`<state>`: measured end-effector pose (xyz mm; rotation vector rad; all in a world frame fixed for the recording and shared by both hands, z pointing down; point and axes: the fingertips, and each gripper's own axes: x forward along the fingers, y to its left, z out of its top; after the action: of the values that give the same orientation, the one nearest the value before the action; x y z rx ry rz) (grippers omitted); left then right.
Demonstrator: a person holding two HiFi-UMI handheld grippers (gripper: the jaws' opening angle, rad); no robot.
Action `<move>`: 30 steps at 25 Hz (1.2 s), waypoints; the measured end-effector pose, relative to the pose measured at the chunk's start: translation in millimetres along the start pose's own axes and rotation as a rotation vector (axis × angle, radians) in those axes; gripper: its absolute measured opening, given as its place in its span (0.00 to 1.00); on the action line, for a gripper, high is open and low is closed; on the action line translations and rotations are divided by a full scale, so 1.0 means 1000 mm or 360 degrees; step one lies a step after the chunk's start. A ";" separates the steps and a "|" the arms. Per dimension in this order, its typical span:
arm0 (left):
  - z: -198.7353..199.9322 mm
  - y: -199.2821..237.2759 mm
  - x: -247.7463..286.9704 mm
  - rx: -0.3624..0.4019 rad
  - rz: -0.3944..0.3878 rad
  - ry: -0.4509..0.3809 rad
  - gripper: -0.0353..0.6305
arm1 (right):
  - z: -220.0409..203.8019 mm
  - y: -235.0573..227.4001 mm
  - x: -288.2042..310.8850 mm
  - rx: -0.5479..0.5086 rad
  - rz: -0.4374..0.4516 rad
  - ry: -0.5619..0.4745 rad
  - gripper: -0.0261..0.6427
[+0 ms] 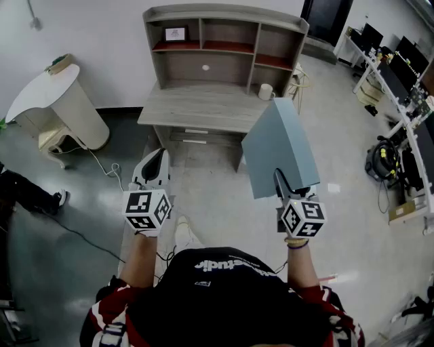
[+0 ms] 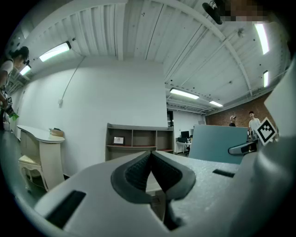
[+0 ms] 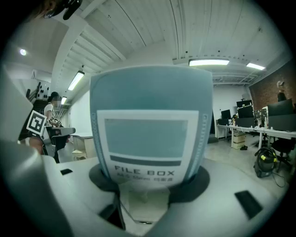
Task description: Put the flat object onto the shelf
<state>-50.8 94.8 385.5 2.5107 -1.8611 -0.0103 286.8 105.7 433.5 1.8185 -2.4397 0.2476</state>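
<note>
Right gripper view: right tongs (image 3: 150, 179) clamped on box (image 3: 148, 125) labelled "FILE BOX"; left tongs (image 2: 151, 159) together.

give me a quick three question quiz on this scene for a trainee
1. True or false: the left gripper is shut with nothing between its jaws.
2. What does the right gripper grip? A a mug, B a file box, C a cable.
3. Fill in: the file box is held up in the air, not yet on the ___.
Key: 1 true; 2 B; 3 shelf.
</note>
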 end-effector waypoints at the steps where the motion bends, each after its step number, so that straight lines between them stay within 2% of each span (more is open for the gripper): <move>1: 0.001 0.001 -0.002 -0.0001 0.0004 -0.0005 0.06 | 0.000 0.001 0.000 -0.0007 -0.0001 -0.0001 0.44; 20: -0.001 0.000 -0.008 -0.0024 -0.0007 -0.0013 0.06 | 0.000 0.004 -0.004 -0.0047 -0.0005 0.0006 0.44; 30: -0.008 0.008 -0.015 -0.0053 0.0031 0.0007 0.06 | 0.001 0.015 0.000 -0.0041 0.0054 0.0009 0.44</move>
<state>-63.0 106.9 393.4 2.4687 -1.8680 -0.0354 272.4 110.0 431.2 1.7650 -2.4600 0.2219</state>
